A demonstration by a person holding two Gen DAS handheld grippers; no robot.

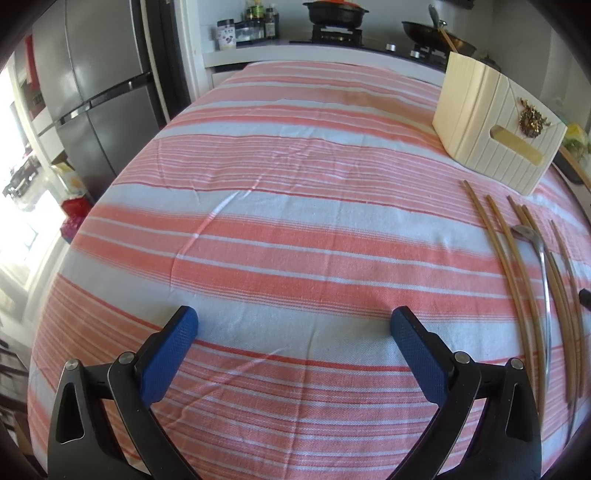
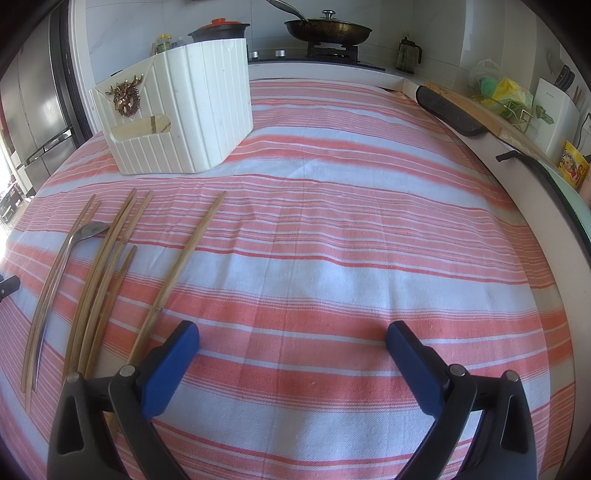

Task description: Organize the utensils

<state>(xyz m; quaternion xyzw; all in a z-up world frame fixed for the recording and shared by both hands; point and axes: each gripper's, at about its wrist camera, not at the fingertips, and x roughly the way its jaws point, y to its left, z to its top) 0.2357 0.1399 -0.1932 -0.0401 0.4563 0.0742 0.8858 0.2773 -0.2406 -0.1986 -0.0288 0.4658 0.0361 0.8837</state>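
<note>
Several bamboo chopsticks and a metal spoon lie side by side on the striped cloth, left of my right gripper. One chopstick lies apart, closest to its left finger. A white ribbed utensil box stands beyond them. In the left wrist view the chopsticks, the spoon and the box sit at the far right. My left gripper is open and empty over bare cloth. My right gripper is open and empty.
The table carries a red and white striped cloth. A fridge stands at the left. A stove with a pan and a pot runs along the back. A cutting board and dark handle lie on the right counter.
</note>
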